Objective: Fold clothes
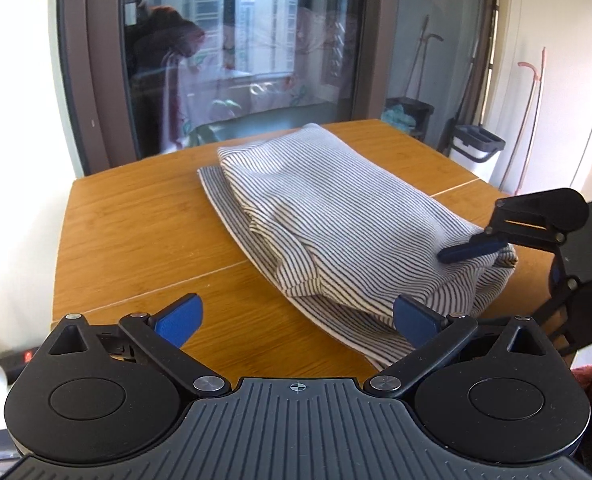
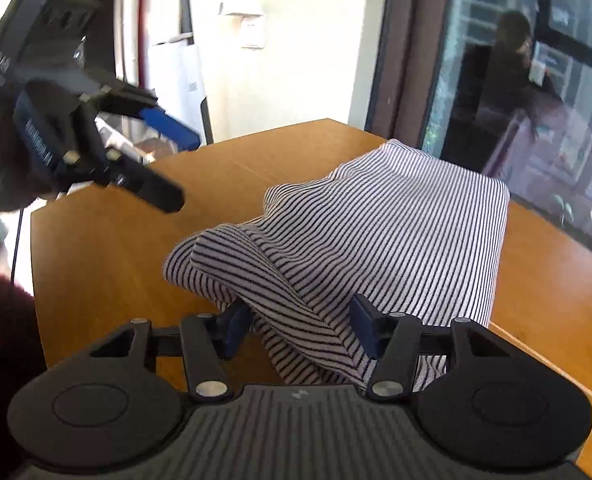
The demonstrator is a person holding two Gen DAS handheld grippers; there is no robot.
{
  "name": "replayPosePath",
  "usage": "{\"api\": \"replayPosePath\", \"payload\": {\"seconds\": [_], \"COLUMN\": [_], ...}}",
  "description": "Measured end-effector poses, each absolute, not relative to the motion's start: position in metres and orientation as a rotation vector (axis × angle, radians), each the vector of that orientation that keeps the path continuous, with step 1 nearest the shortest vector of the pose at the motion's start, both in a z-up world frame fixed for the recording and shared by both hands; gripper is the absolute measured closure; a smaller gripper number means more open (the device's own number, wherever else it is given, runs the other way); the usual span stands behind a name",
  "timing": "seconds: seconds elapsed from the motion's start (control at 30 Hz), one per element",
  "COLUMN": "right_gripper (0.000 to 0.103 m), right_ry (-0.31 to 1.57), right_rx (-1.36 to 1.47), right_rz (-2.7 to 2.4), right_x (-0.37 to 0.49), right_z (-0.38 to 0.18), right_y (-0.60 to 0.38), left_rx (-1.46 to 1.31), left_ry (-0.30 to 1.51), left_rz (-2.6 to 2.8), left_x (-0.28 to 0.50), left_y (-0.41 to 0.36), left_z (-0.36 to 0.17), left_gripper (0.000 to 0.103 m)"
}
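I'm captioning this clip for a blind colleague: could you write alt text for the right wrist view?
The right gripper has a bunched fold of a striped garment between its fingers, above a wooden table. The left gripper hovers open at upper left, holding nothing. A dark window stands behind.

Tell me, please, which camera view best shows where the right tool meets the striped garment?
The right wrist view: the right tool has a bunched fold of the striped garment between its blue fingers, seen close up. The left wrist view shows that tool from the side at the garment's right edge, only one finger visible on the cloth.
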State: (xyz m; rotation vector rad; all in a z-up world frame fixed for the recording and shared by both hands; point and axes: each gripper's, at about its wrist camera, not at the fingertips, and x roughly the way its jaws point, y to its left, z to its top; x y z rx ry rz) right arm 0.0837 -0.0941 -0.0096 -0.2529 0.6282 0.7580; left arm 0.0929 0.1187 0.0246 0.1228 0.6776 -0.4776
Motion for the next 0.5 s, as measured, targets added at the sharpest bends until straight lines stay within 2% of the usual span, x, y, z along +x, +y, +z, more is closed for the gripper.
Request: {"api": "replayPosePath", "payload": {"seconds": [0.17, 0.33, 0.43, 0.5], "right_gripper": [0.050, 0.049, 0.029, 0.027], "right_ry": [0.728, 0.673, 0.545, 0.465], "right_rx": [0.004, -0.123, -0.362, -0.511], "right_rz": [0.757, 0.758, 0.707, 0.691], "right_x": [0.111, 0.102, 0.079, 0.063], "right_z": [-0.006, -0.003, -0.003, -0.005], "right_y": [-0.119, -0.107, -0.093, -0.088], "left_rx": [0.152, 0.274, 0.348, 0.359], "left_ry": [0.680, 0.676, 0.671, 0.674], "left_rz": [-0.546, -0.545, -0.497, -0.469], "left_x": [0.085, 0.089, 0.102, 0.112], "left_y": [0.108, 0.080, 0.062, 0.055], "left_z": [0.020, 0.004, -0.010, -0.016], "left_gripper": [0.000, 0.000, 0.000, 0.000]}}
